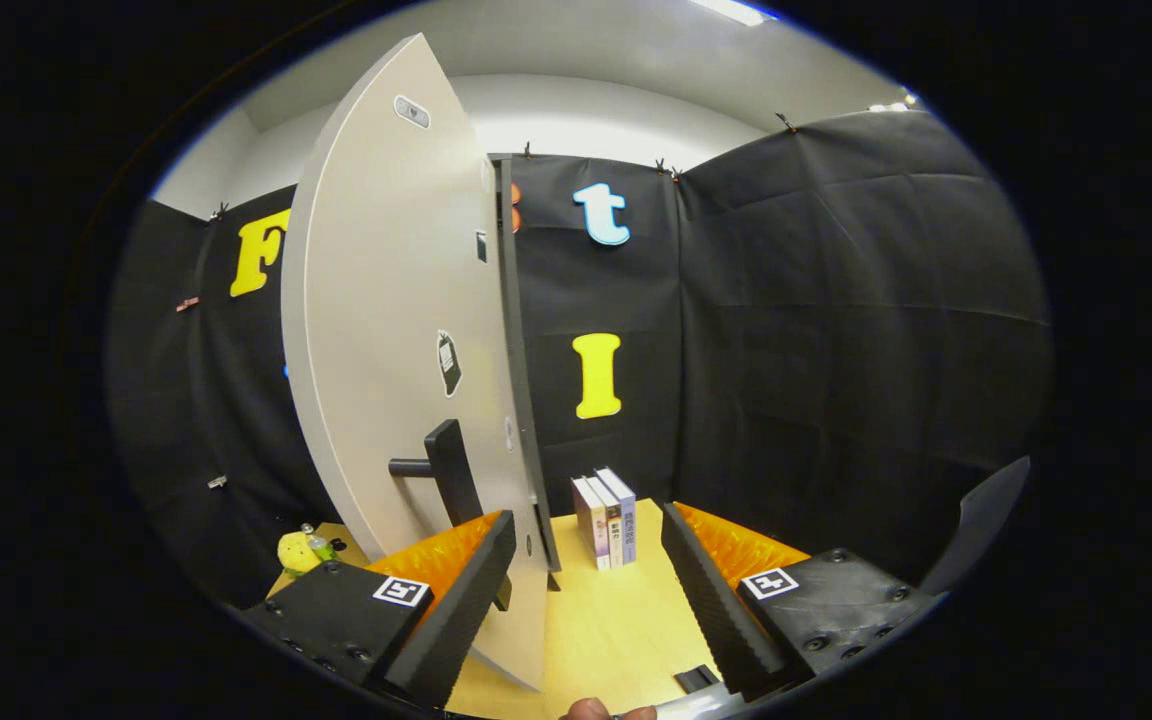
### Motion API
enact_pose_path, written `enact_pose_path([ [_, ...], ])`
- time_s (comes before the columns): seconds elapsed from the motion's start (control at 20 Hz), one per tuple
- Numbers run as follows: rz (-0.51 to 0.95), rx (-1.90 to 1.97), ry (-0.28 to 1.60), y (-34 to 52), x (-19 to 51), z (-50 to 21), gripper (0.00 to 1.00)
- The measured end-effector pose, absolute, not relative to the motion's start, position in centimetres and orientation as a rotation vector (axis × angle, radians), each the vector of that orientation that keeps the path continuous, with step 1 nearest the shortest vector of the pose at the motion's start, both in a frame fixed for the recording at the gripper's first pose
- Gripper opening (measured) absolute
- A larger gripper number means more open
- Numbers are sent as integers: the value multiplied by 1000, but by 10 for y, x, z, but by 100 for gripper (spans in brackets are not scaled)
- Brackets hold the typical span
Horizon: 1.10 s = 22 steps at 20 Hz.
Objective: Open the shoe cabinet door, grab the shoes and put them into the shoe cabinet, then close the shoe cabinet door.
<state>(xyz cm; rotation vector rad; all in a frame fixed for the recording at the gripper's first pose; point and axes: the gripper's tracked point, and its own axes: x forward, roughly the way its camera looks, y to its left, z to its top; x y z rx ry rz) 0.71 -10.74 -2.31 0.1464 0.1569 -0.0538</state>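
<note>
The shoe cabinet door (386, 330), a tall light-grey panel, stands swung open with its edge turned toward me. Its black bar handle (448, 470) sticks out of the panel low down, just beyond my left fingertip. My gripper (586, 520) is open, with a wide gap between the fingers. The left finger (456, 600) lies across the door's lower part. The door's dark edge (526, 480) runs down just inside that finger. The right finger (711, 590) is away from the door, over the wooden surface.
Three books (606, 520) stand upright on the yellow wooden surface (616, 620) beyond the fingers. A yellow plush toy (294, 550) and a small bottle (318, 543) sit left of the door. A dark curved object (976, 520) rises at the right. A person's fingertip (591, 710) shows below.
</note>
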Motion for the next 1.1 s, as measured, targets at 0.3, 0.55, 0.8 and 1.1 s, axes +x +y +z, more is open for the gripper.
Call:
enact_pose_path([
  [0.3,40,197,148,-48,12,-21,98],
  [0.55,125,227,153,0,22,-22,97],
  [0.8,206,252,128,41,33,-9,98],
  [1.1,237,225,138,69,38,-8,98],
])
